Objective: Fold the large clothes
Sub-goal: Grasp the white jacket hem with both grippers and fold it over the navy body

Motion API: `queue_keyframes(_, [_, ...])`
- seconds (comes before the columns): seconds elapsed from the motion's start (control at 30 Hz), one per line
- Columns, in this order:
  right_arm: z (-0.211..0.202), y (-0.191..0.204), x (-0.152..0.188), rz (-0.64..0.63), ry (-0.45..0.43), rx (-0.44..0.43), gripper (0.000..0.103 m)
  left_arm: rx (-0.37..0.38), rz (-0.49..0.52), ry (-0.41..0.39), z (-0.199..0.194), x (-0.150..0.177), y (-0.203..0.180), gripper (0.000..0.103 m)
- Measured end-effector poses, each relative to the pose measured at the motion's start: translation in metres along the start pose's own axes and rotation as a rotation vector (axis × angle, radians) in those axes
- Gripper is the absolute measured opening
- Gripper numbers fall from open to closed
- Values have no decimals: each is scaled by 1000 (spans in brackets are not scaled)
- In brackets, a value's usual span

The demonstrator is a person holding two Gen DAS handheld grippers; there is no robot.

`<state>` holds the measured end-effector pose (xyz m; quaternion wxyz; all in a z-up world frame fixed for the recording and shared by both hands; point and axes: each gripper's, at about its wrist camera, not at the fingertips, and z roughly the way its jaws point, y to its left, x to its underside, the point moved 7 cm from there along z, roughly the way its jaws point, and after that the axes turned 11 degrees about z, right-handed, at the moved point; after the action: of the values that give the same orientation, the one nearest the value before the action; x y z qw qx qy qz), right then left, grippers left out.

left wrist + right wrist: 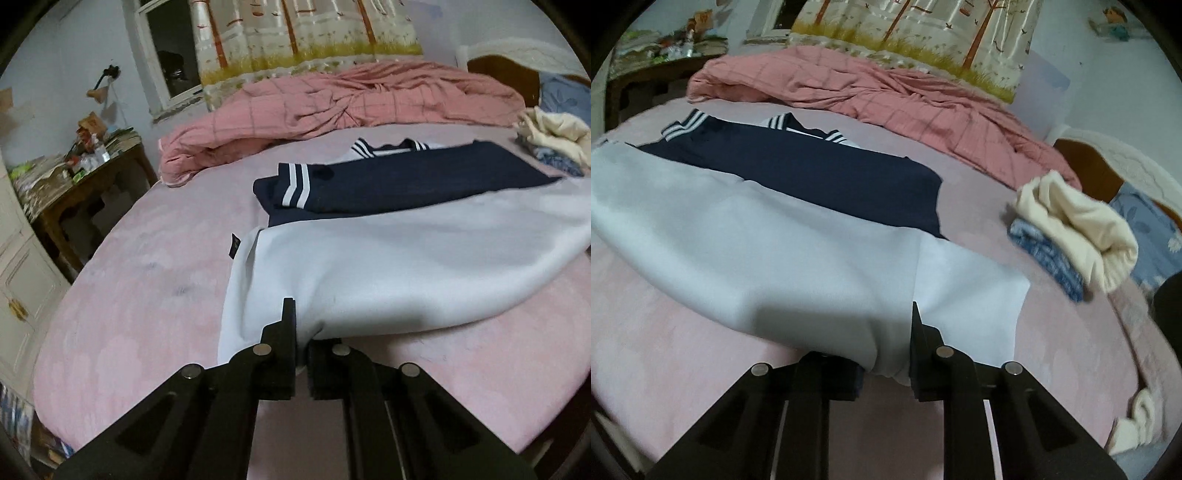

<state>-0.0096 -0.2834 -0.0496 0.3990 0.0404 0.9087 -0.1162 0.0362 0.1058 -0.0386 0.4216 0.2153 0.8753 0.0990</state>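
Pink bed (147, 295) carries the white-and-navy garment (406, 266), below the pink quilt (332, 99). Both jaws are clamped on its near white hem — left gripper (301, 350), right gripper (886, 363). Soft, light cloth, it sags between — hold the corners.

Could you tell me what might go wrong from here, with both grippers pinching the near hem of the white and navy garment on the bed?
1. The left gripper and right gripper each pinch only a small bunch of the white and navy sailor-style garment; the hem could slip out mid-fold.
2. The white cloth sags between the grips, so the fold may land creased.
3. The folded cream and blue clothes pile lies close by on the pink bed sheet; a swinging corner could disturb it.
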Motion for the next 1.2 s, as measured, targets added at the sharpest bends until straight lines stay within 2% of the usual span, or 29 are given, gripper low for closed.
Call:
queue_keyframes(0.07, [-6, -2, -1, 12, 6, -14, 21, 1, -49, 5, -5, -6, 3, 6])
queue_keyframes(0.13, [-9, -5, -6, 45, 14, -41, 22, 35, -168, 41, 0, -18, 12, 6])
queue_keyframes(0.2, [-8, -10, -27, 75, 21, -72, 22, 82, -263, 56, 8, -41, 24, 6])
queue_keyframes(0.27, [-7, -14, -54, 95, 8, -80, 22, 56, -284, 34, 17, -70, 35, 5])
queue_keyframes(0.37, [1, -13, -97, 110, -28, -62, 22, -13, -285, 28, 39, -113, 49, 5])
queue_keyframes(0.47, [29, -11, -138, 125, -44, -42, 22, -65, -289, 66, 77, -144, 61, 5])
queue_keyframes(0.63, [109, -5, -180, 183, -1, -14, 22, -89, -298, 148, 152, -159, 71, 5])
queue_keyframes(0.77, [162, 10, -195, 109, 16, 7, 22, -132, -249, 124, 192, -165, 66, 5])
queue_keyframes(0.83, [186, 13, -195, 120, 42, 8, 22, -151, -210, 109, 209, -168, 61, 5])
queue_keyframes(0.93, [209, 15, -193, 147, 40, -7, 22, -163, -178, 96, 235, -162, 56, 6])
queue_keyframes(0.97, [215, 16, -191, 147, 32, -4, 22, -165, -156, 94, 242, -159, 53, 9])
queue_keyframes(1.07, [223, 19, -188, 119, 1, 7, 29, -183, -97, 102, 249, -155, 46, 10])
queue_keyframes(1.1, [223, 18, -188, 96, -11, 26, 41, -186, -96, 89, 245, -158, 47, 22])
queue_keyframes(1.13, [219, 14, -188, 99, -22, 44, 60, -185, -104, 65, 238, -161, 49, 36])
queue_keyframes(1.17, [214, 6, -190, 130, -35, 70, 66, -190, -123, 30, 227, -163, 52, 69])
queue_keyframes(1.2, [208, -2, -192, 163, -46, 67, 70, -206, -141, -9, 213, -167, 56, 88])
